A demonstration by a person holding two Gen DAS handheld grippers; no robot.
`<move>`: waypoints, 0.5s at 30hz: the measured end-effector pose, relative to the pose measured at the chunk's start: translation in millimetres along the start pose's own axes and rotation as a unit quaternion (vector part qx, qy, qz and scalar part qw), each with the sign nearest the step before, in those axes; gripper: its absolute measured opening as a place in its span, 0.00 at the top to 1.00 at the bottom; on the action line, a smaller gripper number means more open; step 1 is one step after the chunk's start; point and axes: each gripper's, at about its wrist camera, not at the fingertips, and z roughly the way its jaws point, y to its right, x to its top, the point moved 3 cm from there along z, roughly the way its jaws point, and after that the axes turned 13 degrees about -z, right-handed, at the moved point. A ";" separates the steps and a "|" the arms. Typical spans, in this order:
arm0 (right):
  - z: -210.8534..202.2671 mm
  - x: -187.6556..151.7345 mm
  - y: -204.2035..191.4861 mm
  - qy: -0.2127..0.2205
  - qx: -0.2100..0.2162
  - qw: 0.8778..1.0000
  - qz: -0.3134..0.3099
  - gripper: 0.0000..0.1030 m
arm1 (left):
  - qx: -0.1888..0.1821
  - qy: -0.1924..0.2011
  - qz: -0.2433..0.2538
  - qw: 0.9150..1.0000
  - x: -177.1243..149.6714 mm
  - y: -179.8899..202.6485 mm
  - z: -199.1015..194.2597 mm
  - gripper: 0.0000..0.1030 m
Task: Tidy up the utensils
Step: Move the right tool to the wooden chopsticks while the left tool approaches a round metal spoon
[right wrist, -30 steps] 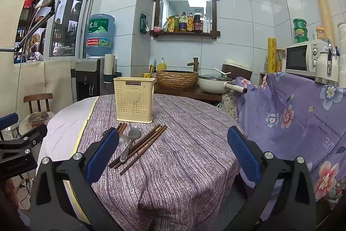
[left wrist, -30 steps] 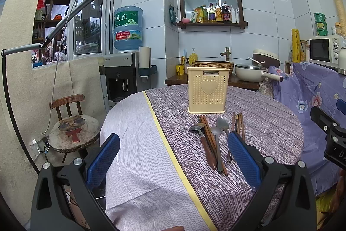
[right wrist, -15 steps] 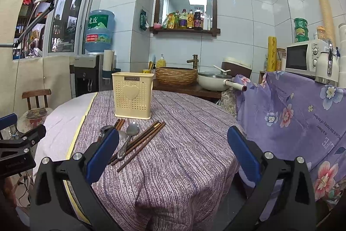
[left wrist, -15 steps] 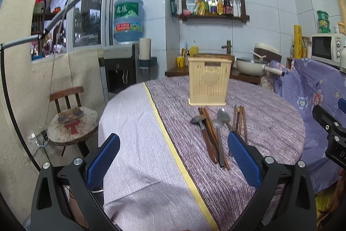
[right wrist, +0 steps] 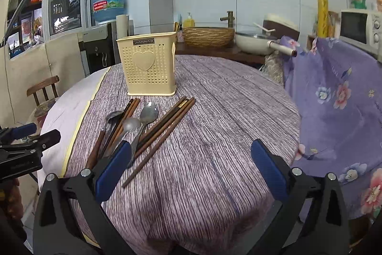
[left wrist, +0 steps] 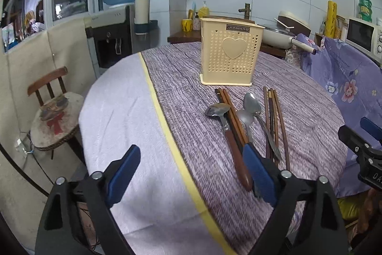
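A cream perforated utensil holder (left wrist: 230,54) with a heart stands upright on the round table; it also shows in the right wrist view (right wrist: 148,67). In front of it lie a wooden-handled spoon (left wrist: 226,133), two metal spoons (left wrist: 253,109) and several brown chopsticks (left wrist: 274,116), also visible in the right wrist view (right wrist: 167,126). My left gripper (left wrist: 191,173) is open and empty above the table's near edge, its right finger by the spoon handles. My right gripper (right wrist: 191,169) is open and empty, to the right of the utensils.
The table carries a purple striped cloth (right wrist: 226,111) over a white one (left wrist: 119,116). A wooden chair (left wrist: 52,116) stands at the left. A flowered purple cover (right wrist: 339,97) drapes furniture at the right. A water dispenser (left wrist: 114,40) and a counter with a pan (right wrist: 255,42) stand behind.
Both grippers have moved forward and tilted down toward the table; the utensils and holder look nearer and larger. Both grippers stay open, and nothing on the table has moved.
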 end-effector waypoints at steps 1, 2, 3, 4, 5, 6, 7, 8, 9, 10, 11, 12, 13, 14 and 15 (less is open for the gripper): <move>7.5 5.0 1.4 -0.007 0.003 1.000 0.000 0.05 | -0.002 -0.006 -0.001 1.000 3.3 1.0 4.1 0.20; 13.8 9.2 1.8 -0.016 0.004 1.000 0.000 0.05 | -0.003 -0.015 -0.005 1.000 8.1 1.8 10.3 0.22; 20.5 12.9 2.1 -0.026 0.008 1.000 -0.001 0.05 | -0.003 -0.024 -0.007 1.000 11.7 2.7 14.9 0.25; 26.9 16.2 2.5 -0.034 0.016 0.999 0.001 0.06 | -0.006 -0.034 -0.011 0.999 14.8 3.5 19.9 0.26; 33.8 20.0 3.6 -0.043 0.026 0.999 0.010 0.06 | -0.009 -0.041 -0.014 0.999 16.1 4.2 23.3 0.28; 39.9 23.6 4.4 -0.051 0.030 0.998 0.015 0.06 | -0.011 -0.050 -0.020 0.998 18.7 4.3 28.1 0.28; 46.3 27.0 4.5 -0.061 0.034 0.997 0.016 0.06 | -0.012 -0.056 -0.024 0.998 20.2 5.1 32.4 0.28; 53.8 31.3 5.0 -0.074 0.037 0.996 0.019 0.06 | -0.011 -0.066 -0.028 0.997 21.2 5.5 37.6 0.28; 58.6 35.4 6.3 -0.080 0.036 0.996 0.026 0.06 | -0.007 -0.074 -0.029 0.997 23.4 5.8 42.2 0.28; 61.1 38.7 9.2 -0.079 0.031 0.996 0.029 0.05 | -0.004 -0.082 -0.028 0.996 24.0 6.4 46.8 0.26; 64.6 43.9 10.8 -0.077 0.027 0.996 0.030 0.05 | 0.001 -0.088 -0.026 0.996 27.0 6.0 51.5 0.19; 68.5 48.1 12.7 -0.081 0.025 0.996 0.032 0.05 | 0.007 -0.090 -0.024 0.996 28.4 6.5 54.3 0.13; 73.6 51.7 15.2 -0.088 0.022 0.995 0.036 0.05 | 0.016 -0.085 -0.022 0.996 30.6 7.0 55.7 0.09; 78.7 54.2 17.8 -0.100 0.017 0.994 0.041 0.05 | 0.022 -0.080 -0.020 0.996 32.1 7.0 55.7 0.03; 83.8 55.9 19.8 -0.111 0.014 0.993 0.042 0.05 | 0.025 -0.073 -0.018 0.997 35.1 6.9 55.9 0.04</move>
